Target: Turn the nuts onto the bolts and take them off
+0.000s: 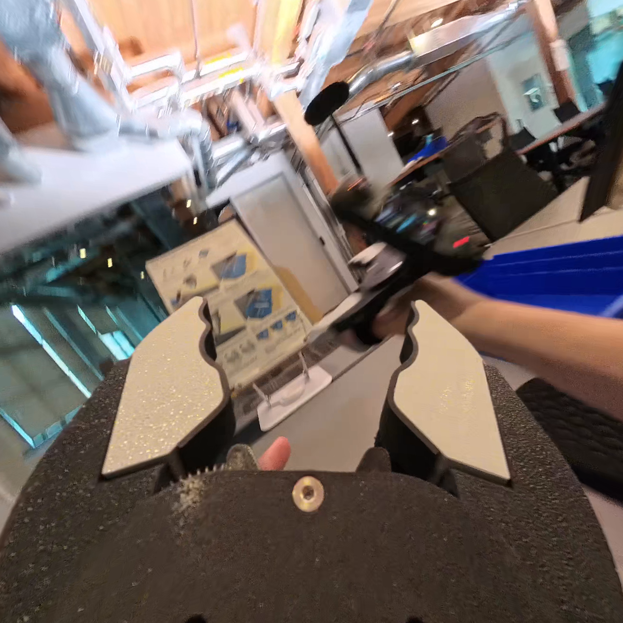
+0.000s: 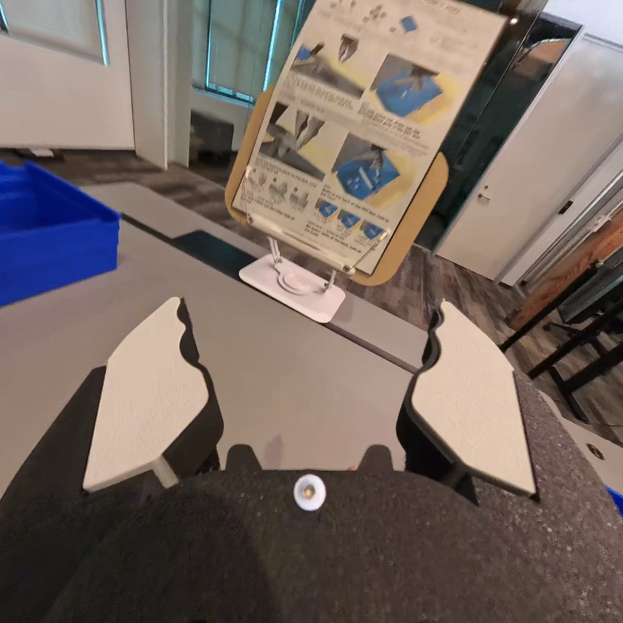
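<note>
My left tool (image 1: pixel 308 323) is tilted up toward the ceiling, its fingers spread wide with nothing between them. A fingertip (image 1: pixel 274 453) of the person holding it shows at the base of the gap. The whole left wrist view is smeared with blur. Through the gap I see the grey table (image 1: pixel 323 414) and, at its far edge, a white stand (image 1: pixel 293 397) carrying an instruction sheet (image 1: pixel 236 303). Right of that, the right tool (image 1: pixel 332 323) shows from the side, gripped by a hand (image 1: pixel 387 323) whose forearm reaches in from the right edge; I cannot tell its opening from this angle. Behind the forearm lies a blue bin (image 1: pixel 553 273).

In the right wrist view, the blue bin (image 2: pixel 50 242) sits at the left on the table (image 2: pixel 286 371). My right tool (image 2: pixel 310 323) hangs above the table with its fingers far apart and empty. Straight ahead, at the table's far edge, stands the white stand (image 2: pixel 296 290) with the sheet (image 2: pixel 354 135) on a tan backing board (image 2: pixel 418 219). To the right, past the table, I see wood-pattern floor (image 2: pixel 455 290) and a white door (image 2: pixel 526 168).

I see no nuts or bolts in either view; I cannot see the bin's inside well enough to tell whether they are there.
</note>
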Available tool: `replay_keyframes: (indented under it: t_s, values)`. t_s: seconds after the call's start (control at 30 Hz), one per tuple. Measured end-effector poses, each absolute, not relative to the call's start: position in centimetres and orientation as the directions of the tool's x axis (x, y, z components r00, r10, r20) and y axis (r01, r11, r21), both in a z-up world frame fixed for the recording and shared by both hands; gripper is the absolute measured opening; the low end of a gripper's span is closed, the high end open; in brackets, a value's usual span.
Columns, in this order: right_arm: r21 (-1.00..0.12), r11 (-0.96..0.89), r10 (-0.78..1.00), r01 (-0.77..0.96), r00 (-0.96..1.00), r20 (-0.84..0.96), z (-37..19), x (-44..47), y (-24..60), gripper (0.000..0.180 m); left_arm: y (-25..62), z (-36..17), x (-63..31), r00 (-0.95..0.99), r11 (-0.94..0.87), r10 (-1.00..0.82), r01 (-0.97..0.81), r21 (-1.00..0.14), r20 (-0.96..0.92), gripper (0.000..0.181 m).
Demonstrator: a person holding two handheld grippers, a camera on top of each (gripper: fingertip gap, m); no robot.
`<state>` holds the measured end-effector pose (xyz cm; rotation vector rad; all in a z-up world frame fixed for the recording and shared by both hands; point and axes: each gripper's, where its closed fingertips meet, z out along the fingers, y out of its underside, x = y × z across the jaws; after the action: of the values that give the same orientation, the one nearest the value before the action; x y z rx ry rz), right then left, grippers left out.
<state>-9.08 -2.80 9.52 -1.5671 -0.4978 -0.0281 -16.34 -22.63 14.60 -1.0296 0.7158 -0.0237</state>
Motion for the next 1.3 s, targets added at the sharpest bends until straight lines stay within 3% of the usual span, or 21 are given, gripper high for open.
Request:
replay_keyframes:
  t_s: [0.17, 0.3, 0.43, 1.3]
  values:
    - [-0.878, -0.003, 0.279, 0.478, 0.844, 0.459, 7.7, -13.6, -1.9, 0.129, -28.5, 14.9, -7.5, 0.624, 0.719, -0.266, -0.38, -0.582, -0.735, 0.11]
    - [-0.85, 0.014, 0.298, 0.526, 0.81, 0.506, 7.2, -16.4, -2.8, 0.128, -30.5, 15.3, -3.2, 0.567, 0.831, -0.082, -0.415, -0.37, -0.819, 0.109]
    - [-0.824, 0.032, 0.282, 0.566, 0.786, 0.551, 7.3, -17.4, -3.9, 0.127, -29.6, 14.7, -0.8, 0.506, 0.839, -0.005, -0.467, -0.279, -0.862, 0.11]
    - [-0.82, 0.06, 0.301, 0.569, 0.773, 0.559, 7.0, -17.4, -5.4, 0.126, -26.4, 16.1, -1.1, 0.544, 0.799, 0.028, -0.516, -0.308, -0.839, 0.107]
